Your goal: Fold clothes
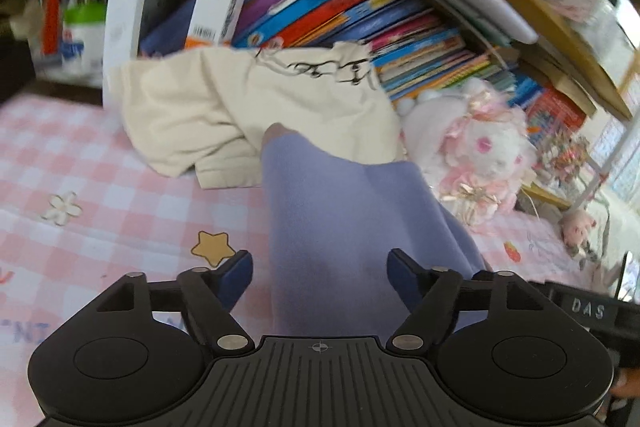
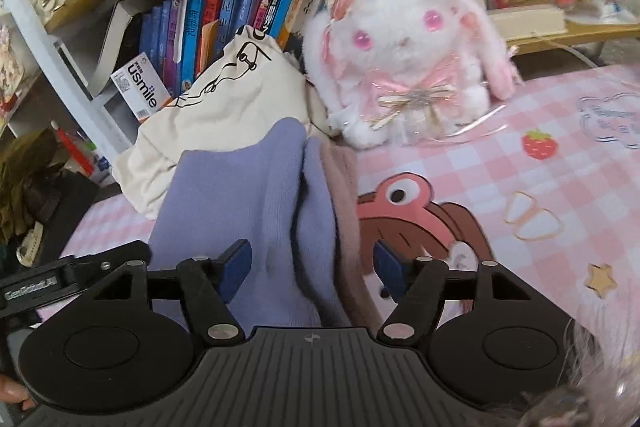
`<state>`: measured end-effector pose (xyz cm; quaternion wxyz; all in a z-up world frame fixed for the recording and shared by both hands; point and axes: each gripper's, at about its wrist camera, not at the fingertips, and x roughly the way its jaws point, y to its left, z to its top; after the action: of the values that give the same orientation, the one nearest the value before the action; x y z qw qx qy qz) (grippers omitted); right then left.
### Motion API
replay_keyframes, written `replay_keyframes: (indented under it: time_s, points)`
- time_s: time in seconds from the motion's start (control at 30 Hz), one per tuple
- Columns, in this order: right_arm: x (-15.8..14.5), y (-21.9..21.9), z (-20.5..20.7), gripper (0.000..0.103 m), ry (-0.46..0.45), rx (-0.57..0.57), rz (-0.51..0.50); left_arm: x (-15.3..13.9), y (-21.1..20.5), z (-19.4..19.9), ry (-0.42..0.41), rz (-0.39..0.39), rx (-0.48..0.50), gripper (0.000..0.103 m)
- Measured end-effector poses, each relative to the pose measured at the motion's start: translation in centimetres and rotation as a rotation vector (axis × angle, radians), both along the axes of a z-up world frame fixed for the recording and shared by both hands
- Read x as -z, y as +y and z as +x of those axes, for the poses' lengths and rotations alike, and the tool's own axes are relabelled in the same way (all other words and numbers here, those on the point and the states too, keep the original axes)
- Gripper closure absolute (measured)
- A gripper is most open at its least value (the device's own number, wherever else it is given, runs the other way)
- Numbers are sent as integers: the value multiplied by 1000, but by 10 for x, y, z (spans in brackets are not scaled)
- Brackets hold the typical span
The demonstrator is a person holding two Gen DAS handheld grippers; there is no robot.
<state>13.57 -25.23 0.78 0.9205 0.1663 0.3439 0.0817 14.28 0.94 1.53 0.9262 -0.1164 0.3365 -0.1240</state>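
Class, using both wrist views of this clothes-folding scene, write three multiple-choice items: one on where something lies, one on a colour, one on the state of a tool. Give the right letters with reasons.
1. Where does the plush rabbit sit?
A. On the floor
B. In front of the row of books, beside the cream garment
C. On the top shelf

2. What colour is the cloth lying between the fingers of both tools?
A. Lilac
B. Green
C. Black

3. How do the jaws of the left tool stand?
A. Shut tight on the cloth
B. Out of view
C. Open, a finger on each side of the cloth

Answers:
1 B, the rabbit stands on the pink checked cover, with book spines behind it.
2 A, the lilac cloth runs through both gaps; the right tool also spans a dusty pink layer.
3 C, a wide gap shows between the blue pads.
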Motion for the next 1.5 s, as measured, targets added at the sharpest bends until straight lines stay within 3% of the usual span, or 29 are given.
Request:
replay_keyframes:
  time_s: [0.33, 0.53, 0.8, 0.9, 1.13, 1.5]
  points:
    - [4, 15, -84, 36, -44, -50, -228, 2, -21, -76, -33, 132, 17, 24]
    - [10, 21, -123, 26, -40, -27, -289, 14, -28, -106, -41, 229, -22, 24]
    - [13, 16, -140, 23, -2, 36, -308, 15, -34, -118, -51, 256, -45, 23]
    - [14, 14, -144, 21, -10, 52, -325, 15, -36, -122, -56, 266, -55, 12]
    - [21, 12, -147, 21, 4, 53, -371, 15, -41, -128, -62, 285, -73, 8]
    - [19, 9, -154, 8, -16, 56, -379, 17, -46, -133, -77, 300, -56, 3]
